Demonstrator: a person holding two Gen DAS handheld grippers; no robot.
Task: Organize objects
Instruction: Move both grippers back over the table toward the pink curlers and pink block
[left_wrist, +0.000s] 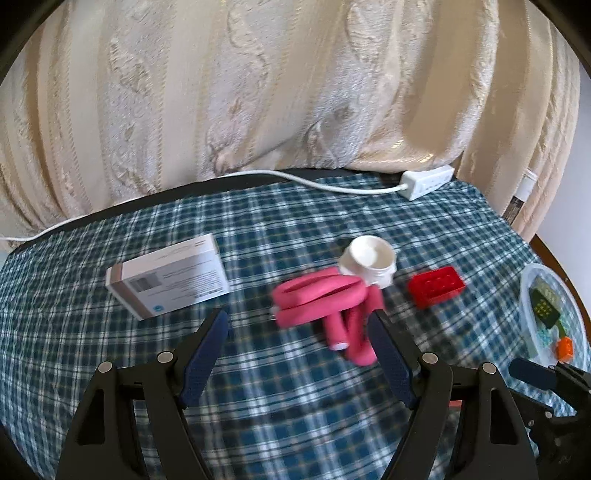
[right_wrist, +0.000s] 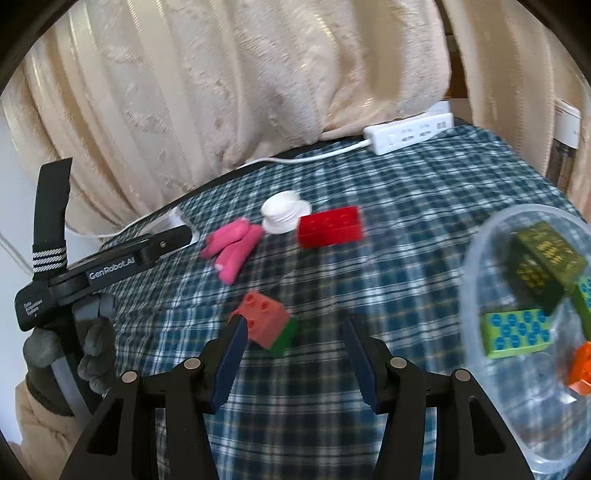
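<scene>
My left gripper (left_wrist: 298, 328) is open and empty above the plaid cloth, just in front of a pink coiled band (left_wrist: 325, 299). A white jar lid (left_wrist: 369, 260), a red brick (left_wrist: 436, 286) and a white box (left_wrist: 168, 277) lie beyond. My right gripper (right_wrist: 293, 332) is open; a salmon brick stacked on a green one (right_wrist: 266, 323) lies by its left finger (right_wrist: 232, 350), untouched as far as I can tell. A clear plastic bowl (right_wrist: 476, 258) at right holds a dark green block (right_wrist: 543, 266), a light green brick (right_wrist: 517, 332) and an orange brick (right_wrist: 581, 363).
A white power strip (right_wrist: 410, 134) and its cable lie at the table's far edge. A cream curtain (left_wrist: 258, 92) hangs behind. The left gripper's body (right_wrist: 110, 266) and gloved hand show at left in the right wrist view. The red brick (right_wrist: 330, 225) and lid (right_wrist: 284, 214) show there too.
</scene>
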